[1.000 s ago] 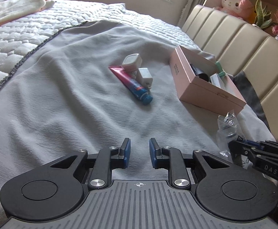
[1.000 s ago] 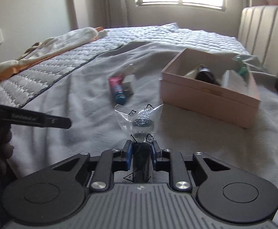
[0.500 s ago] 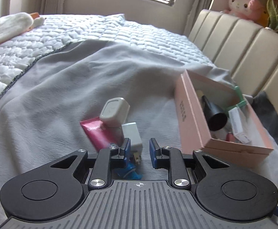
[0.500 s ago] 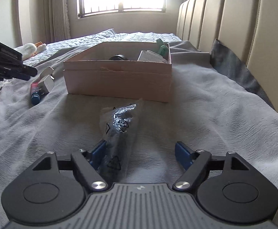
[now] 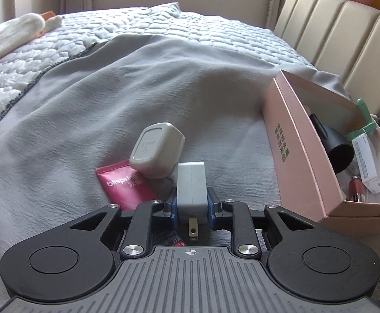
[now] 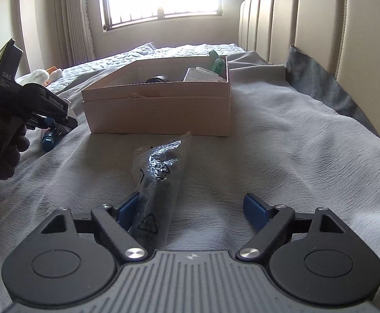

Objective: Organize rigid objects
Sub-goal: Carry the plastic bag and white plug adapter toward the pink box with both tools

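My left gripper [image 5: 191, 207] is shut on a small white plug adapter [image 5: 191, 187], its metal prong pointing back at the camera. A grey rounded charger [image 5: 156, 150] leans just beyond it, on a pink tube [image 5: 123, 186]. The open pink box [image 5: 298, 156] stands to the right and holds a black cone, a green clip and a white carton. My right gripper [image 6: 191, 210] is open on the grey blanket. A clear plastic bag with a dark item [image 6: 158, 180] lies against its left finger. The box [image 6: 158, 109] lies ahead in the right wrist view.
A grey blanket [image 5: 111, 99] covers the quilted bed [image 5: 163, 26]. A padded headboard [image 5: 346, 39] runs along the right with a plush toy on top. A white cloth [image 5: 10, 36] lies at the far left. The left gripper shows at the left in the right wrist view [image 6: 46, 109].
My left gripper moved forward and closed on the white plug adapter. My right gripper, opened half a second ago, stays open with the plastic bag lying on the blanket.
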`<state>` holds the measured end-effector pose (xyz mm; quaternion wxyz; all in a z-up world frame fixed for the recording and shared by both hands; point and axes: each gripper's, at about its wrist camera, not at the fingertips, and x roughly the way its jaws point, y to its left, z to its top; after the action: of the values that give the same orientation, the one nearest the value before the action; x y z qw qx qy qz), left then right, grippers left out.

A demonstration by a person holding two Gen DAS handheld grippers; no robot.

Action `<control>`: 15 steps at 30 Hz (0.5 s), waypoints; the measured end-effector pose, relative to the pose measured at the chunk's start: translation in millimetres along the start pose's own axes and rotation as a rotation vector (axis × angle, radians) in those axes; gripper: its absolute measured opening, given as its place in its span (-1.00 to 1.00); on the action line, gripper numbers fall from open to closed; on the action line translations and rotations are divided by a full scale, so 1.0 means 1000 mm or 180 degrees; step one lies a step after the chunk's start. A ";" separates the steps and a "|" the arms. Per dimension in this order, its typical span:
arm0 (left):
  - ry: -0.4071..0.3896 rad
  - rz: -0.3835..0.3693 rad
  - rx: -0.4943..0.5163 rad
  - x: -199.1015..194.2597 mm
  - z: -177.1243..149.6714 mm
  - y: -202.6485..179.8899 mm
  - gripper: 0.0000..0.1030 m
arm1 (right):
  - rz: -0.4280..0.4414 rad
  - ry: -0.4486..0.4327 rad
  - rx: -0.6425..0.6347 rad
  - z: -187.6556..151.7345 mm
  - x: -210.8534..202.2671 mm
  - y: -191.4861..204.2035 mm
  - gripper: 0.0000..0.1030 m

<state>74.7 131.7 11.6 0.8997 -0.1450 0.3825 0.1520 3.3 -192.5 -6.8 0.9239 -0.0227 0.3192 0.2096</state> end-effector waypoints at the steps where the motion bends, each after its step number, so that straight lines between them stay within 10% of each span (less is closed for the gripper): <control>1: -0.0010 -0.0005 -0.0022 0.000 -0.001 0.000 -0.52 | 0.0001 -0.0002 0.0003 0.000 0.000 0.000 0.65; 15: -0.0110 -0.0549 0.0149 -0.034 -0.031 0.001 -0.54 | 0.0032 -0.0016 0.0031 0.000 0.000 -0.003 0.66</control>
<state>32.2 115.0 16.0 0.9191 -0.1537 0.3564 0.0675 4.3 -195.5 -6.9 0.9238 -0.0160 0.3180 0.2128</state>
